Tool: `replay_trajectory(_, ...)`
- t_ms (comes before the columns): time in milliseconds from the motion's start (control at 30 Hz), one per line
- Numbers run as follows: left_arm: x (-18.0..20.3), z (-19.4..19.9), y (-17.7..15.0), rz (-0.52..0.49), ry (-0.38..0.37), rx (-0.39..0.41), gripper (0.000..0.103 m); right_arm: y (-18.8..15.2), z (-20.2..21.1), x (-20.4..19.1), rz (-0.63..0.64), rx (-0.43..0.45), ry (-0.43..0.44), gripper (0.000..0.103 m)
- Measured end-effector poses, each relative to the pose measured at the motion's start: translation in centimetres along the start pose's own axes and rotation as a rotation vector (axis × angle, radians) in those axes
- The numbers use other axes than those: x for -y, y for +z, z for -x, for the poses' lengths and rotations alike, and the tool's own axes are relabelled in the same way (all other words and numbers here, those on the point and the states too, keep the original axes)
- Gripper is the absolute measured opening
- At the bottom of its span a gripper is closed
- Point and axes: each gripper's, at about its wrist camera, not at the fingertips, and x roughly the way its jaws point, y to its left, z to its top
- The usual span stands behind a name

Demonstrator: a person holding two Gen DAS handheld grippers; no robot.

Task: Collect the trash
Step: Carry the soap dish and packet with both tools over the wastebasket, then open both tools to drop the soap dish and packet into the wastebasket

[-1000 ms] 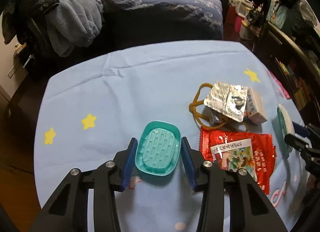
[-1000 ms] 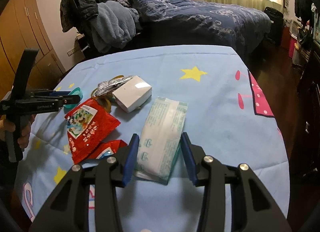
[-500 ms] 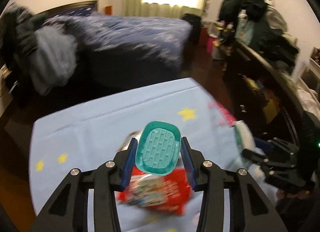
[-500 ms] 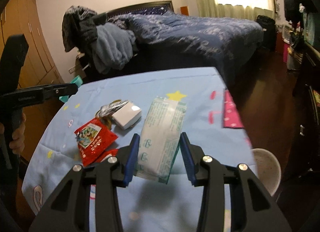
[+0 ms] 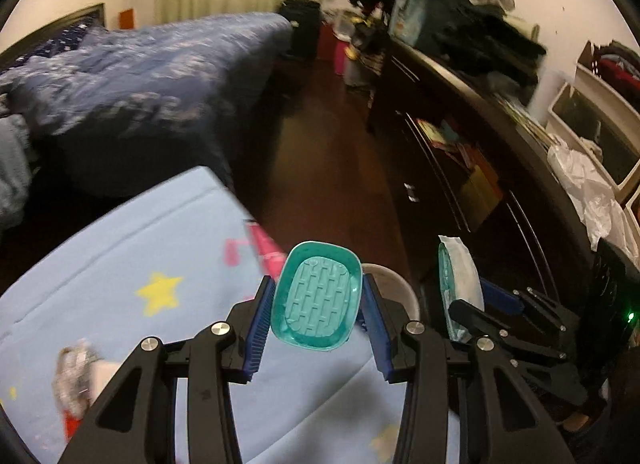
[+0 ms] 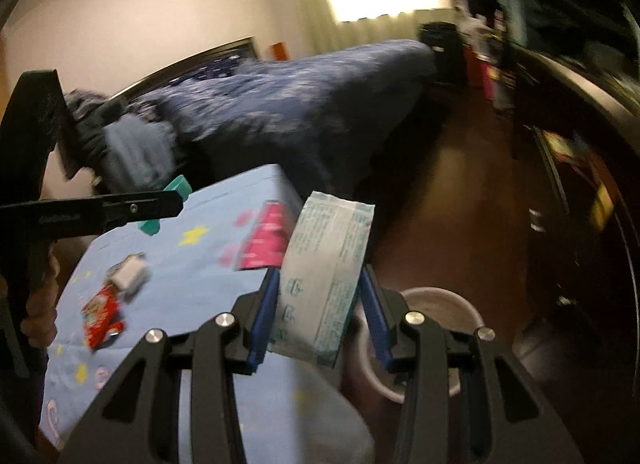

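Observation:
My left gripper (image 5: 316, 304) is shut on a teal plastic tray (image 5: 317, 300) and holds it in the air over the table's right edge. My right gripper (image 6: 322, 296) is shut on a pale green-and-white wipes packet (image 6: 326, 276), lifted above a round white bin (image 6: 436, 336) on the floor. The bin's rim (image 5: 396, 284) also shows behind the teal tray. The right gripper with the packet (image 5: 460, 280) appears at the right of the left wrist view. A red snack wrapper (image 6: 100, 316) and a white box (image 6: 128, 276) lie on the blue star-print tablecloth (image 6: 192, 284).
A bed with a dark blue duvet (image 5: 132, 76) stands behind the table. A dark dresser (image 5: 460, 152) piled with clothes runs along the right. Dark wood floor (image 5: 328, 168) lies between them. The left gripper's handle (image 6: 92, 212) shows at the left of the right wrist view.
Both grippers have lifted their items off the table and swung right, out over the table's edge towards the white bin on the floor.

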Motion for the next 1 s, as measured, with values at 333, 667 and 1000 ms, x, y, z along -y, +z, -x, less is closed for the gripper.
replay_trajectory(333, 5.5, -11.0, 1.1, -0.035, -0.043, -0.185, 0.044, -4.2, -5.9, 8.6, -0.161, -0.111, -0.069, 0.042)
replay_trajectory(667, 9.4, -18.8, 1.1, -0.038, -0.022, -0.353, 0.044, -8.5, -12.0, 12.7, -0.239, -0.223, -0.100, 0.042)
replay_trajectory(1000, 11.2, -23.4, 0.2, -0.025, -0.006, -0.471, 0.044, -11.2, -14.8, 15.9, -0.322, -0.275, -0.095, 0.042)
